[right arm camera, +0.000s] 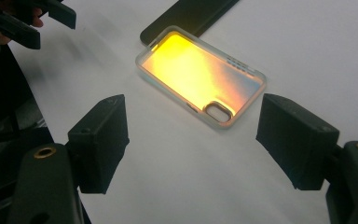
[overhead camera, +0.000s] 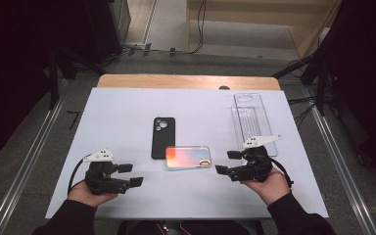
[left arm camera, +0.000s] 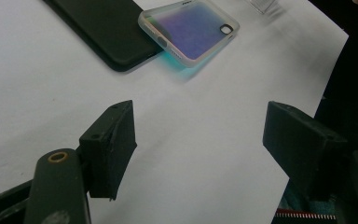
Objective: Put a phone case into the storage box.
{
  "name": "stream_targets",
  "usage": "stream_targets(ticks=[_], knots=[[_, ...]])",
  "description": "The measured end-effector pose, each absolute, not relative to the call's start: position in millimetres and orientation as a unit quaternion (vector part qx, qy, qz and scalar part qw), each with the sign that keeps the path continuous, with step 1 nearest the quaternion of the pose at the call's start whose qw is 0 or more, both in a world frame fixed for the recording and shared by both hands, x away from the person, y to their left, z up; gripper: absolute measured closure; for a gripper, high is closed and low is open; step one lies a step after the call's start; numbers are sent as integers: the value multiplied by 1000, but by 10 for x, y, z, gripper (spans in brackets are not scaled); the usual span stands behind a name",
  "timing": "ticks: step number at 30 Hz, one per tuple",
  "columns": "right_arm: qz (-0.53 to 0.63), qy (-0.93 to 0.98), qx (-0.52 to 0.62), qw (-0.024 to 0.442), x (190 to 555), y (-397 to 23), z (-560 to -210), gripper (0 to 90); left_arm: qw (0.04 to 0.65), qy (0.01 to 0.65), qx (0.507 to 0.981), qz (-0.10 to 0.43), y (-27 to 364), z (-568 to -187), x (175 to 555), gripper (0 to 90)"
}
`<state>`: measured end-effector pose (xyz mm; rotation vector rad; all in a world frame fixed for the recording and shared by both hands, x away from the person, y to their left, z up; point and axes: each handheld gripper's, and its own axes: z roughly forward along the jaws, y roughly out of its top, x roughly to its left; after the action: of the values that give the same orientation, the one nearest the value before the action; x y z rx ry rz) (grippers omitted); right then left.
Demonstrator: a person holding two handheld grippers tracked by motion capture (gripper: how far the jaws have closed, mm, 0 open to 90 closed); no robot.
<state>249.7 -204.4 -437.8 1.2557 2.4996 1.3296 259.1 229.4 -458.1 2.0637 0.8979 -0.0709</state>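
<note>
Both grippers spread, empty. Right gripper (overhead camera: 223, 163) faces shiny phone case (overhead camera: 188, 157), lined up for grab; left gripper (overhead camera: 130, 175) waits nearby.

Black, white and 1 shimmer of colour

The iridescent phone case (overhead camera: 187, 157) runs orange to pale blue with a frosted white rim; it glows yellow-orange in the right gripper view and violet-teal in the left gripper view. The other phone case (overhead camera: 163, 137) is matte black, the table (overhead camera: 117, 122) white, the tray (overhead camera: 252, 117) clear, and both tools (overhead camera: 127, 175) (overhead camera: 228, 163) black with grey plates.
</note>
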Motion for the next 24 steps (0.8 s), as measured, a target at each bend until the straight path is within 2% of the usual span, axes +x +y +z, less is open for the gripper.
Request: stream_targets(ticks=[5, 21, 22, 23, 24], knots=[[427, 811, 398, 36, 2567, -1952, -4377, 232, 430, 360, 827, -29, 2295, -4581, 2591, 259], [410, 818, 403, 27, 2733, -1690, -4485, 318, 433, 358, 827, -30, 2301, -4570, 2593, 262], [406, 819, 405, 25, 2749, -1657, -4507, 382, 433, 357, 827, -30, 2300, -4569, 2592, 276], [406, 819, 405, 25, 2749, -1657, -4507, 382, 434, 356, 827, -31, 2299, -4569, 2591, 276], [405, 819, 405, 28, 2754, -1645, -4515, 423, 434, 356, 827, -31, 2301, -4568, 2590, 276]])
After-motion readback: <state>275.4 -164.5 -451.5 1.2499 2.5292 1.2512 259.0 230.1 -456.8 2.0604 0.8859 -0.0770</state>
